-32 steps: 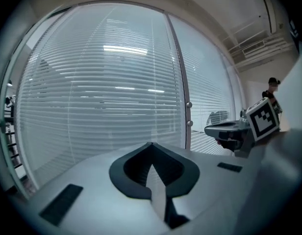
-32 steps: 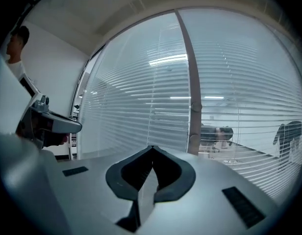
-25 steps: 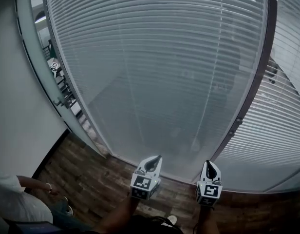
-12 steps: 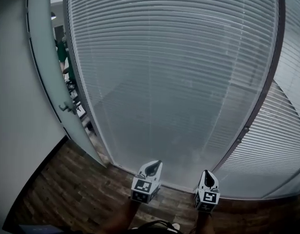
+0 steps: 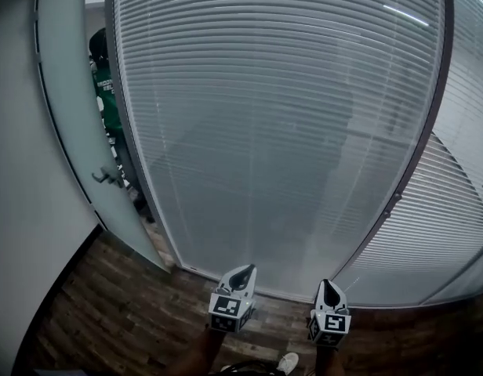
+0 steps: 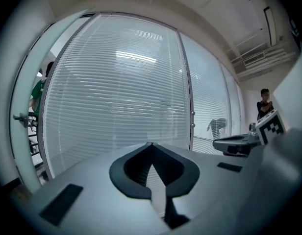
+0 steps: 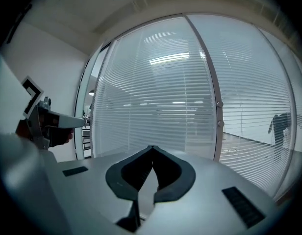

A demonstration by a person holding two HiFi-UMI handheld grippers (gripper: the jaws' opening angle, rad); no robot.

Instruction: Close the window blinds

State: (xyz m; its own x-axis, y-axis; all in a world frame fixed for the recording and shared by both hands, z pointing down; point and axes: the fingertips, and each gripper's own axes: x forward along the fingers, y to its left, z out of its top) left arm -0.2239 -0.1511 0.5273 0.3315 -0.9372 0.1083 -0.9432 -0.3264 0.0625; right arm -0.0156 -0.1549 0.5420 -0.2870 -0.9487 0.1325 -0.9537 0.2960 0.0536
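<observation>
White horizontal window blinds (image 5: pixel 281 116) hang behind a tall glass panel and fill most of the head view; their slats also show in the left gripper view (image 6: pixel 116 97) and the right gripper view (image 7: pixel 156 97). A dark frame post (image 5: pixel 418 155) with two small knobs (image 5: pixel 396 197) stands to the right of the panel. My left gripper (image 5: pixel 246 269) (image 6: pixel 150 143) and right gripper (image 5: pixel 326 283) (image 7: pixel 152 146) are side by side low in front of the glass, apart from it. Both are shut with nothing between the jaws.
A frosted door (image 5: pixel 65 100) with a lever handle (image 5: pixel 108 177) stands ajar at the left, with a person in green (image 5: pixel 103 84) behind it. More blinds (image 5: pixel 453 210) continue to the right. The floor (image 5: pixel 124 312) is dark wood planks. Another person (image 6: pixel 264 102) stands far right.
The head view has swung left and up, so both grippers sit lower in the frame. The seated person at lower left is out of view. Both grippers stay shut.
</observation>
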